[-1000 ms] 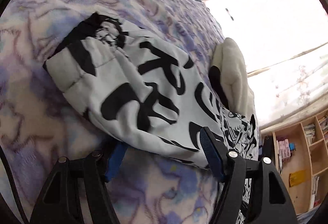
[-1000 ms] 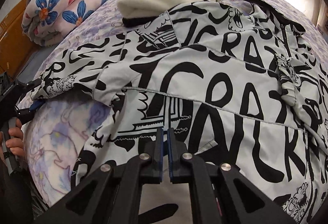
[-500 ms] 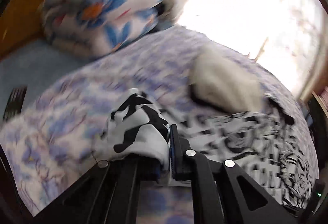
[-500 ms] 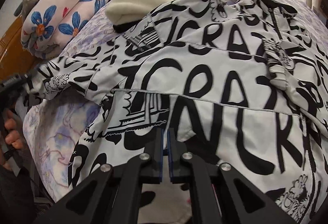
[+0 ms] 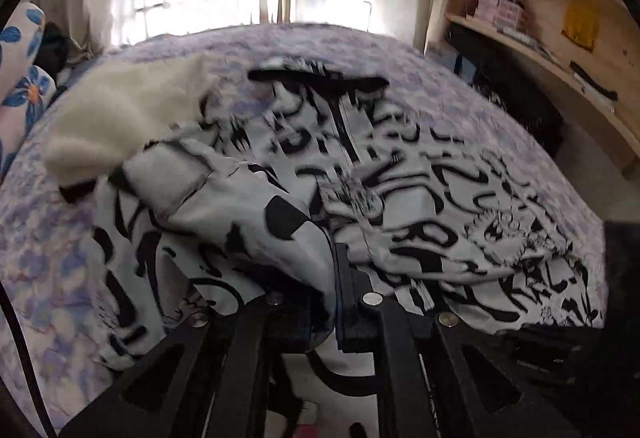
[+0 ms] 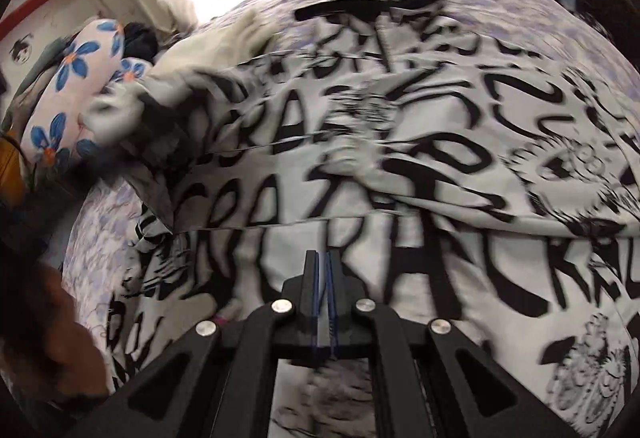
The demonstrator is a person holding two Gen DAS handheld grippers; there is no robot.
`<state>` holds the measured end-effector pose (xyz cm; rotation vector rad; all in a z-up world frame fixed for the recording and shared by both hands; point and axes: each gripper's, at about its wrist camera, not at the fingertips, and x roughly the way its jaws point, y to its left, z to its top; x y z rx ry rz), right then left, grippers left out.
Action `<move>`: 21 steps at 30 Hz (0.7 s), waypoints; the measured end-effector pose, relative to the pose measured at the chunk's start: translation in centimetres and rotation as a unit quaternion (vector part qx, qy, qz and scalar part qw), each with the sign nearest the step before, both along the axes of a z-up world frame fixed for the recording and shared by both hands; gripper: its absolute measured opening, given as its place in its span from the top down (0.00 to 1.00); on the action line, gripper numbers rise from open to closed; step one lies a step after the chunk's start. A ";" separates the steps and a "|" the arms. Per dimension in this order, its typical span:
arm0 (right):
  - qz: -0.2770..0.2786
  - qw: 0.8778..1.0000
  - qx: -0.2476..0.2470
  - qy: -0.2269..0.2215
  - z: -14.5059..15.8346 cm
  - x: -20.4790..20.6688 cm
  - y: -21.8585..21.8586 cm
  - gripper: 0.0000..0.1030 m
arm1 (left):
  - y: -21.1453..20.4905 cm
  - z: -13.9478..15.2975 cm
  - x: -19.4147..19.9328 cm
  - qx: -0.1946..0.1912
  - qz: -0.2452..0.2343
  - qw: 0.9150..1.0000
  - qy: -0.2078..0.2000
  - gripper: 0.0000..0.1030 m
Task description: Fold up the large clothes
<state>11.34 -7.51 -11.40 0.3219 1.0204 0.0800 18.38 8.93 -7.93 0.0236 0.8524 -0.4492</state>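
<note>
Presently, left gripper (image 5: 334, 262) is clenched on a fold of the black-and-white garment (image 5: 420, 197); right gripper (image 6: 322, 270) is clenched, nothing visibly between its fingers, garment spreading toward twelve o'clock.

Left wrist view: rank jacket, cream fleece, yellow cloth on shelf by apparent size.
1. Jacket, the black-and-white printed one, fills most of the bed.
2. Cream fleece, clearly smaller.
3. Yellow cloth, smallest, but it lies far back on the shelf, so its true size against the fleece is unsure.
</note>
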 end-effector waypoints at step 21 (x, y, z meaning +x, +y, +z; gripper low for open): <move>0.071 0.996 0.026 -0.050 1.8 -0.5 0.0 0.67 | 5.8 2.3 -5.3 -0.030 0.047 0.997 0.046 0.23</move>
